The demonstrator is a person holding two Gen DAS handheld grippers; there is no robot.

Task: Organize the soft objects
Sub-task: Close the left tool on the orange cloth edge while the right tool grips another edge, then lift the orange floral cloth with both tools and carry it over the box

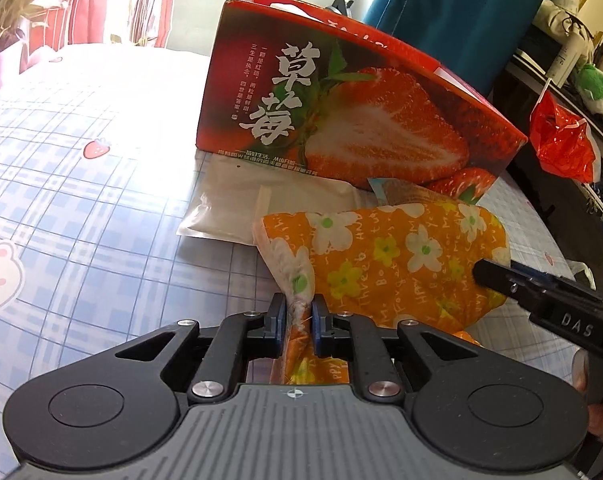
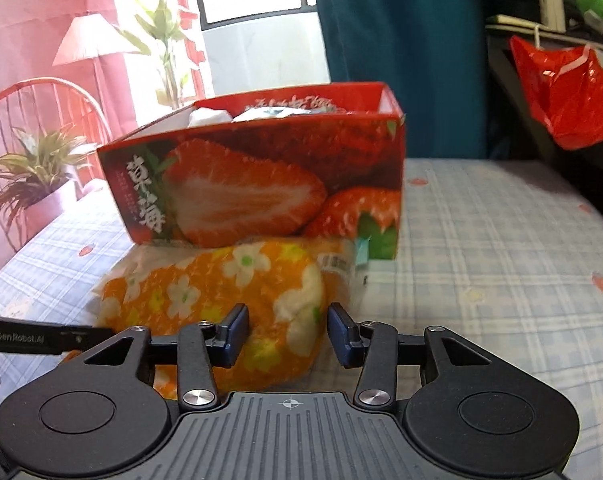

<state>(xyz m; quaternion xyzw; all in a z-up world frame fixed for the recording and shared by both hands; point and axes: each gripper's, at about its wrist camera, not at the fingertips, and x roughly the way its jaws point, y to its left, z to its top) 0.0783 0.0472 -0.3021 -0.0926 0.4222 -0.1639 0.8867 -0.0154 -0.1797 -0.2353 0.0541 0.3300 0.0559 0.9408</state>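
Two views, different info: only the right wrist one looks into the strawberry box (image 2: 261, 184), with pale packets inside. Left gripper (image 1: 300, 316) is pinching the orange flowered cloth (image 1: 401, 256) lying on the counter (image 1: 81, 208) just in front of the box; right gripper (image 2: 288, 334) is spread around its near end.

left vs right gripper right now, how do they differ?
The left gripper is shut on a bunched corner of the orange flower-print soft pack; the right gripper is open, with the pack's other end between its fingers, not pinched. The left gripper's fingers nearly meet; the right gripper's stand wide apart. Both point toward the red strawberry-print cardboard box behind the pack.
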